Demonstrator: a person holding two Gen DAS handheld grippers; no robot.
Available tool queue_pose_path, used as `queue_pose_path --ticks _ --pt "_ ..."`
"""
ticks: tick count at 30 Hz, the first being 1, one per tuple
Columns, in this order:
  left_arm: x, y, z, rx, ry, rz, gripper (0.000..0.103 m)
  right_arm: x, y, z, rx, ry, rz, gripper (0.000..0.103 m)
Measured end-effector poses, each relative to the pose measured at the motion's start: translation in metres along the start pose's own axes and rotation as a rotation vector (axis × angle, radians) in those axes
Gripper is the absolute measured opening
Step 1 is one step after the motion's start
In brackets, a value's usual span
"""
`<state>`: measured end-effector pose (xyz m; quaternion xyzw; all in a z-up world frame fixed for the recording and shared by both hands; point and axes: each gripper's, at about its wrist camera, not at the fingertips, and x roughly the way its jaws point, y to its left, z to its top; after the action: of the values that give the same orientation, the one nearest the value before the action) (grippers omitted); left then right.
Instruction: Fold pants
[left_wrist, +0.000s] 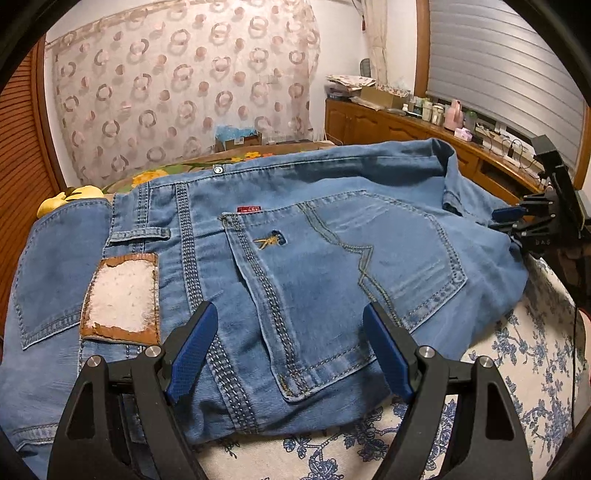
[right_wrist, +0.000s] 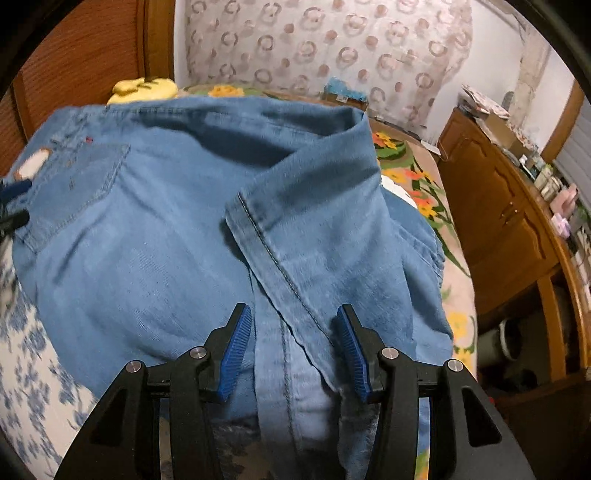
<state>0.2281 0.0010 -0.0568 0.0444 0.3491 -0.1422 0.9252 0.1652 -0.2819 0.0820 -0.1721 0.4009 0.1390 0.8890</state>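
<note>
Light blue jeans (left_wrist: 295, 229) lie on the bed, back side up, showing a back pocket (left_wrist: 343, 266) and a worn leather patch (left_wrist: 122, 295). My left gripper (left_wrist: 290, 314) hovers open over the seat near the front edge, nothing between its blue pads. In the right wrist view a leg is folded back over the jeans (right_wrist: 147, 240), and its hem (right_wrist: 258, 229) runs diagonally. My right gripper (right_wrist: 292, 310) is open over that leg; cloth lies under the gap but the pads do not press on it. The right gripper (left_wrist: 517, 218) also shows at the jeans' right side.
The bed has a blue floral sheet (left_wrist: 517, 350) and a flowered blanket (right_wrist: 424, 177) beyond the jeans. A yellow plush toy (right_wrist: 144, 88) lies at the far left. A wooden cabinet (right_wrist: 498, 221) with bottles runs along the right. A patterned curtain (left_wrist: 177, 92) hangs behind.
</note>
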Motion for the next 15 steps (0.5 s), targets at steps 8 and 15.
queue_pose_path --ticks 8,15 --pt "0.003 -0.002 0.003 0.005 -0.001 0.002 0.082 -0.020 -0.045 0.016 0.099 -0.080 -0.119 0.005" --pt "-0.003 0.004 0.008 -0.022 -0.007 0.003 0.081 -0.030 -0.104 -0.005 0.364 -0.104 -0.195 0.035"
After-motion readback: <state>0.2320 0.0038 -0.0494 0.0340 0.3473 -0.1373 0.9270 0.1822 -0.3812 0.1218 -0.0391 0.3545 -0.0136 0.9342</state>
